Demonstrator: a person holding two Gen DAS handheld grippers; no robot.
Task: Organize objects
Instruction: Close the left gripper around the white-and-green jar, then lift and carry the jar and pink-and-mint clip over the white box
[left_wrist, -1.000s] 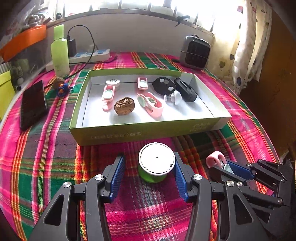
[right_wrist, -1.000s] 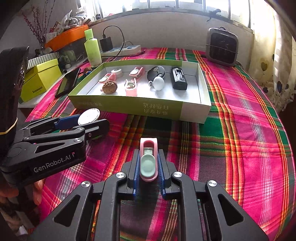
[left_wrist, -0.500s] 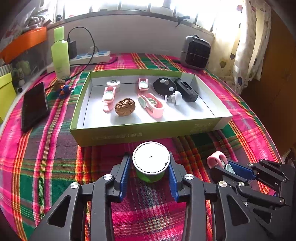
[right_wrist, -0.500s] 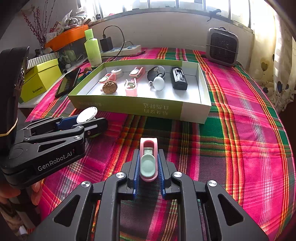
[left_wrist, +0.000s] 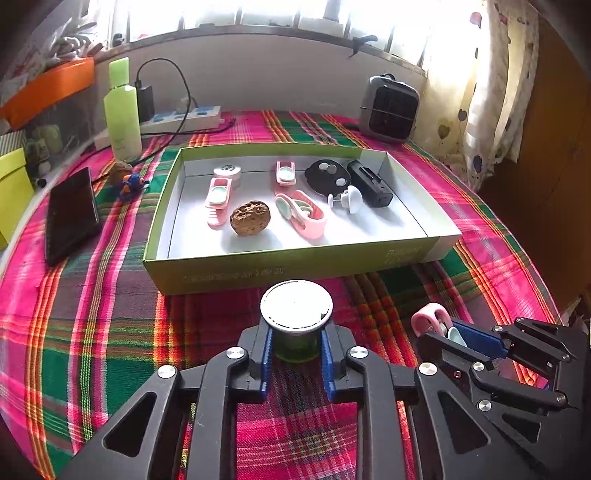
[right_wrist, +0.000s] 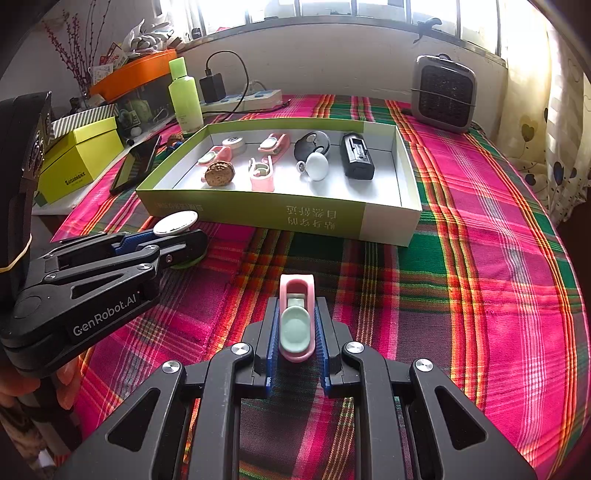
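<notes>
My left gripper (left_wrist: 296, 341) is shut on a small green jar with a white lid (left_wrist: 296, 305), just in front of the green-and-white box (left_wrist: 295, 258); the jar also shows in the right wrist view (right_wrist: 176, 223). My right gripper (right_wrist: 296, 328) is shut on a pink clip with a mint pad (right_wrist: 295, 317), low over the plaid cloth; the clip also shows in the left wrist view (left_wrist: 430, 319). The box (right_wrist: 332, 218) holds several small items: pink clips, a brown cookie-like piece (left_wrist: 250, 218), a white knob (left_wrist: 349, 199) and black devices.
A black phone (left_wrist: 70, 214), a green bottle (left_wrist: 122, 110), a power strip (left_wrist: 181, 120) and a yellow-green box (right_wrist: 77, 162) stand at the left. A small grey heater (left_wrist: 389, 109) stands at the back right. The table edge drops off at the right.
My left gripper has closed from wide open onto the green jar. My right gripper has kept hold of the pink clip and barely moved.
</notes>
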